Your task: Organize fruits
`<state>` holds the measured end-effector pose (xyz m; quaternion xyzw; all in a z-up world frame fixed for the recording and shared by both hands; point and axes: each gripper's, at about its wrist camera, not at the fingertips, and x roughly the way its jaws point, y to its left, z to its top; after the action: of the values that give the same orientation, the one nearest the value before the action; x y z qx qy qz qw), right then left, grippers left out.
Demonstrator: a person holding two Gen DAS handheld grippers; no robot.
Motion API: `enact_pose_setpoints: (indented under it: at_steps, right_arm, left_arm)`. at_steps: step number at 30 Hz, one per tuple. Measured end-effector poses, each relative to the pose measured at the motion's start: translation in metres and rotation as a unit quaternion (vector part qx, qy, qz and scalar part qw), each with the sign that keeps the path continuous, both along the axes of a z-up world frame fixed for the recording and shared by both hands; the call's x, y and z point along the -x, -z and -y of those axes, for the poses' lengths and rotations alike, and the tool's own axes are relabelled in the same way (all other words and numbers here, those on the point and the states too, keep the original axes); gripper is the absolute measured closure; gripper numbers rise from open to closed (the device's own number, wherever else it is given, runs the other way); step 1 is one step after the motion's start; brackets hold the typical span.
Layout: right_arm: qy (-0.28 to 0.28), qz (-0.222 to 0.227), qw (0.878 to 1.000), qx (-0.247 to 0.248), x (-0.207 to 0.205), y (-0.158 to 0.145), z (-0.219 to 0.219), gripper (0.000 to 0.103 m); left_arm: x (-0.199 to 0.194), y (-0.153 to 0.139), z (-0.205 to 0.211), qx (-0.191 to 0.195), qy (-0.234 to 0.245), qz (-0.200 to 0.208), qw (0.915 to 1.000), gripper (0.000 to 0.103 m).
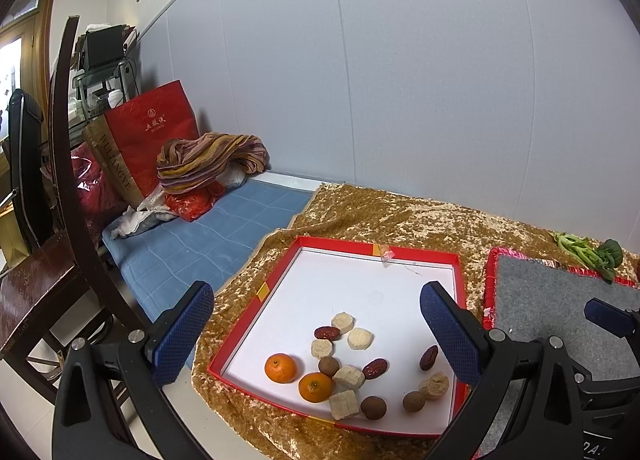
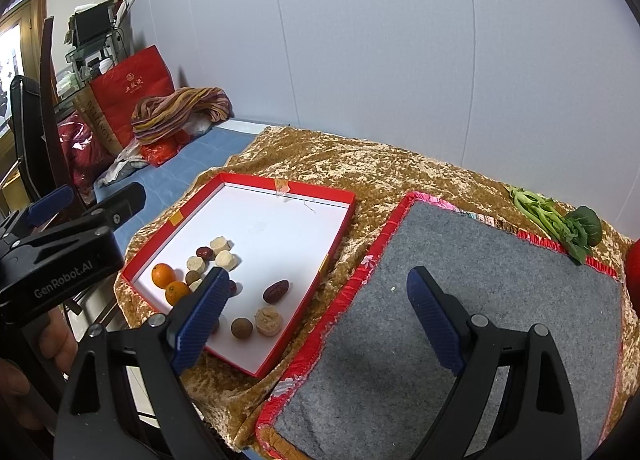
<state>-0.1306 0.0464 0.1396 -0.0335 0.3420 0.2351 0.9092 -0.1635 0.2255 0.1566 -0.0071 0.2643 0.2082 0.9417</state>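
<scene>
Fruit is sitting in a red-rimmed white tray [image 1: 400,296] on a gold cloth [image 1: 360,212] in the left wrist view: two oranges [image 1: 281,367], red dates [image 1: 327,333], brown longans [image 1: 329,366] and pale chunks [image 1: 342,323], clustered at the near end. The left gripper [image 1: 316,338] is hovering wide open above them, gripping nothing.

In the right wrist view, the right gripper [image 2: 320,312] is hanging wide open and empty over a grey mat [image 2: 500,300] beside the tray [image 2: 340,216]. Leafy greens [image 2: 560,224] are lying beyond the mat.
</scene>
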Motion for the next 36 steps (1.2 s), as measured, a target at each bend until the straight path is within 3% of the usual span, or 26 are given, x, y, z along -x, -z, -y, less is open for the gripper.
enact_pose_setpoints:
  at_steps: [36]
  right_arm:
    - [-0.006, 0.004, 1.000, 0.003, 0.0027, 0.0007, -0.0063, 0.013]
  left_arm:
    - [0.0008, -0.0005, 0.0029, 0.003, -0.002, 0.002, 1.0000, 0.000]
